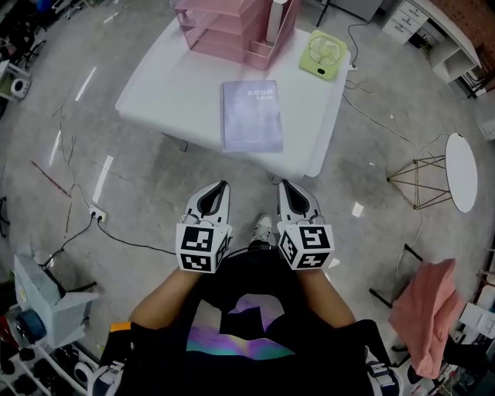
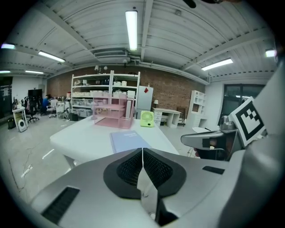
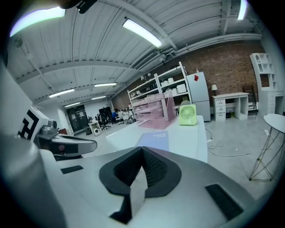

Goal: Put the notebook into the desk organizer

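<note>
The notebook (image 1: 251, 116) lies flat and shut on the white table (image 1: 162, 93), near its front edge. A strip of bare tabletop separates it from the pink organizer (image 1: 232, 31) at the far edge. A green fan (image 1: 323, 54) stands just right of the organizer, apart from the notebook.

The left gripper (image 1: 222, 186) and right gripper (image 1: 285, 186) hang side by side over the floor, short of the table and well apart from the notebook. Each has its jaws pressed together on nothing. A shoe (image 1: 264, 228) shows between them.

On the floor to the left, a power strip (image 1: 97, 214) trails cables. To the right stands a round side table (image 1: 462, 172) on wire legs, and nearer, a pink cloth (image 1: 425, 313) is draped over something that cannot be made out.

The head view cuts off the organizer's far side. A white upright thing (image 1: 277, 19) stands at its right end — what it is cannot be told. The print on the notebook's cover is too small to read. In both gripper views, the gripper's own body hides the notebook's near edge.
</note>
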`<state>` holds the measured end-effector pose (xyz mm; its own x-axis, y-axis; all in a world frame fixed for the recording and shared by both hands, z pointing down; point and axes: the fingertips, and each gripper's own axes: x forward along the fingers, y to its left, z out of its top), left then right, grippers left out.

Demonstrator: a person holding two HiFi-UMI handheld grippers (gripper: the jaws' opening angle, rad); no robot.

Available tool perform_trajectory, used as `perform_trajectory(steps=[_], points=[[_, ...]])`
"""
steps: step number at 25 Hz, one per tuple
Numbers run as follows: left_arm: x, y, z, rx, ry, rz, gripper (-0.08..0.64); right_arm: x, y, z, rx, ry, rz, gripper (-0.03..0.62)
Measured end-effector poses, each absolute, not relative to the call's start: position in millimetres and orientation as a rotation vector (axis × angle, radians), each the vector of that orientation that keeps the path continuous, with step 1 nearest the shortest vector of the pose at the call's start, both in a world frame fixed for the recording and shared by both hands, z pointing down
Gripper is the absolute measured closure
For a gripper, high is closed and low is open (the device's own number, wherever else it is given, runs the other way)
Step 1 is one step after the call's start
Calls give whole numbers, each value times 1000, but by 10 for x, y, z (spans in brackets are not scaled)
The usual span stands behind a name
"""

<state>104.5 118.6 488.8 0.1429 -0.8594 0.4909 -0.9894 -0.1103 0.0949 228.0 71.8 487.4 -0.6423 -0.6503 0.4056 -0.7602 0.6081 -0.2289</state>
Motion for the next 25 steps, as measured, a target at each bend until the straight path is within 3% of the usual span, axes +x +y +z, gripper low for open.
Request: perform_trajectory(steps=[3, 6, 17, 25], points=[[1027, 1027, 4947, 1959, -1766, 402, 541, 2259, 462, 4875, 1100, -2566, 541, 575], [937, 914, 5009, 1884, -1762, 377, 465, 2207, 279, 4874, 1048, -2579, 531, 574], [397, 326, 5492, 1719, -1663, 358, 363, 2012, -320, 5281, 1042, -2471, 620, 571], [223, -165, 5921, 1665, -1522, 410, 330, 1915, -732, 5646, 1088, -2316, 738, 490]])
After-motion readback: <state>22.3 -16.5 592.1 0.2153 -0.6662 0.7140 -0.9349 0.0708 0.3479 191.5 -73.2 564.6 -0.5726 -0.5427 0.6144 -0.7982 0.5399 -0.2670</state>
